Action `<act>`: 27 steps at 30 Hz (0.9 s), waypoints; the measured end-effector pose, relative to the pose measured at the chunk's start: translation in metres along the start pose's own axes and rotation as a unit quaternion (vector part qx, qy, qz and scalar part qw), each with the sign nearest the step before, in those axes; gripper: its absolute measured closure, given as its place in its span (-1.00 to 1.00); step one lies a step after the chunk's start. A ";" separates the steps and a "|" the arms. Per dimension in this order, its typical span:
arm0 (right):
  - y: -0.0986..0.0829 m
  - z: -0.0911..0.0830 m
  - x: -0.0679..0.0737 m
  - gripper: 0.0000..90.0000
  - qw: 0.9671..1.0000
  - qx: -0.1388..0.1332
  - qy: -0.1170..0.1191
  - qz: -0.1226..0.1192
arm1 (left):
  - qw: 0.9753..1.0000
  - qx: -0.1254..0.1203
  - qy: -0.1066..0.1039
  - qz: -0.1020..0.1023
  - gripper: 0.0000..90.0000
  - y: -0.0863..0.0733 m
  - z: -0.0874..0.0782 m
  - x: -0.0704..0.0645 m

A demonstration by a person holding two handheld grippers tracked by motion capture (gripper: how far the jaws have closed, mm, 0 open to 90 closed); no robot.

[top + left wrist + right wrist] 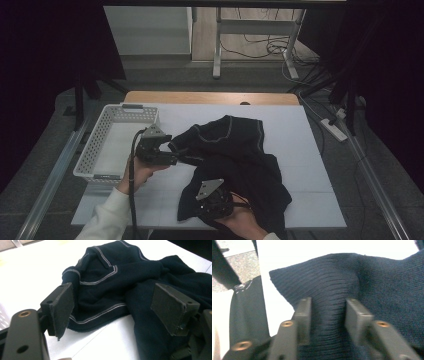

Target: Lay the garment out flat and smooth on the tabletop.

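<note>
Lying crumpled across the white worktop (pixel 300 135) beside a white basket (pixel 107 131), the dark knit garment (pixel 240 165) looks soft, light and limp, so it should sag and bunch wherever lifted. The right tool (pixel 327 315) pinches a ribbed fold; the left tool (pixel 112 307) gapes released near the stitched hem, likely the firmest hold.

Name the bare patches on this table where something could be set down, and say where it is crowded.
Free: the white table cover right of the dark garment, the strip behind it, and the white basket's floor. Crowded: the middle and front, where the left gripper and right gripper work at the garment.
</note>
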State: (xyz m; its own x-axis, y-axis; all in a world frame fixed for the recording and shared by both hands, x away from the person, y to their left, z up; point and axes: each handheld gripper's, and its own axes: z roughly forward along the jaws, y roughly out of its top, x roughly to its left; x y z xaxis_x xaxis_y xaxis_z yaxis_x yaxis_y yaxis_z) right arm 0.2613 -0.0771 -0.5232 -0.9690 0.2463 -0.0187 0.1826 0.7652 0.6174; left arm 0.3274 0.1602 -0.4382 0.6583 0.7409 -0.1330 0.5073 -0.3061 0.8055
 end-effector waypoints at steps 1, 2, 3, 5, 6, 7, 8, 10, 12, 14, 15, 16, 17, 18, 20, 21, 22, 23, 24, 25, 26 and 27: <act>0.000 0.000 0.000 0.48 1.000 -0.001 0.001 -0.003 | 1.000 0.000 0.000 0.000 -0.56 0.000 0.000 0.000; -0.001 -0.001 0.001 0.56 1.000 0.000 0.002 -0.009 | 1.000 0.000 0.000 0.000 -0.56 0.000 0.000 0.000; -0.001 -0.001 0.001 0.61 1.000 -0.002 0.002 -0.012 | 1.000 0.001 0.001 -0.001 -0.56 0.000 0.000 0.001; -0.002 -0.002 0.003 0.67 1.000 -0.003 0.002 -0.015 | 1.000 0.000 0.001 -0.001 -0.56 0.000 -0.001 0.001; -0.003 -0.003 0.003 0.68 1.000 -0.002 0.003 -0.016 | 1.000 -0.001 0.002 -0.001 -0.56 0.000 -0.001 0.001; -0.003 -0.004 0.004 0.69 1.000 -0.001 0.008 -0.014 | 1.000 -0.002 0.002 -0.002 -0.56 0.000 -0.002 0.002; -0.004 -0.005 0.005 0.69 1.000 -0.001 0.015 -0.010 | 1.000 -0.002 0.002 -0.002 -0.56 0.000 -0.002 0.002; -0.006 -0.008 0.008 0.69 1.000 -0.001 0.023 -0.006 | 1.000 -0.003 0.001 -0.003 -0.56 0.000 -0.003 0.002; -0.009 -0.011 0.013 0.69 1.000 0.000 0.025 -0.009 | 1.000 -0.004 0.002 -0.002 -0.56 0.000 -0.004 0.002; -0.016 -0.017 0.016 0.69 1.000 0.001 0.030 -0.008 | 1.000 -0.003 0.003 0.002 -0.56 0.000 -0.003 0.000; -0.019 -0.020 0.017 0.69 0.999 0.001 0.035 -0.002 | 1.000 -0.002 0.003 0.004 -0.56 0.000 -0.003 -0.001; -0.023 -0.024 0.018 0.69 0.999 0.000 0.039 0.004 | 1.000 -0.002 0.003 0.005 -0.56 0.000 -0.003 -0.001; -0.027 -0.028 0.018 0.69 0.999 0.000 0.042 0.007 | 1.000 -0.003 0.002 0.004 -0.56 0.000 -0.003 -0.002; -0.030 -0.032 0.019 0.69 0.999 0.000 0.042 0.008 | 1.000 -0.003 0.002 0.004 -0.56 0.000 -0.003 -0.002; -0.035 -0.039 0.022 0.69 0.999 0.001 0.042 0.008 | 1.000 -0.002 0.002 0.002 -0.56 0.000 -0.002 -0.001; -0.037 -0.041 0.023 0.69 0.999 0.003 0.040 0.004 | 1.000 -0.001 0.003 0.001 -0.56 0.000 -0.002 -0.001; -0.039 -0.042 0.024 0.69 0.999 0.005 0.041 0.002 | 1.000 -0.001 0.003 0.000 -0.56 0.000 -0.002 0.000; -0.040 -0.044 0.025 0.69 0.999 0.005 0.042 0.003 | 1.000 -0.001 0.003 0.000 -0.56 -0.001 -0.002 0.000; -0.041 -0.045 0.025 0.69 0.999 0.003 0.044 0.006 | 1.000 -0.001 0.003 0.000 -0.56 0.000 -0.002 0.000; -0.042 -0.046 0.026 0.69 0.999 0.005 0.046 0.007 | 1.000 -0.001 0.003 0.000 -0.56 0.000 -0.002 0.000; -0.043 -0.047 0.027 0.69 0.999 0.006 0.045 0.004 | 1.000 -0.002 0.003 0.000 -0.56 0.000 -0.002 0.000; -0.043 -0.047 0.028 0.69 0.999 0.007 0.044 0.004 | 1.000 -0.003 0.003 -0.001 -0.56 0.000 -0.003 0.000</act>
State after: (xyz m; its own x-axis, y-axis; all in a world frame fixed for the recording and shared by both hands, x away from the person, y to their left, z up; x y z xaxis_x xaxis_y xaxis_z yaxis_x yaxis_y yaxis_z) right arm 0.2183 -0.1311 -0.5129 -0.9784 0.1989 0.0560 0.1916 0.7717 0.6064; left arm 0.3257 0.1617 -0.4369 0.6541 0.7451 -0.1302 0.5046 -0.3016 0.8089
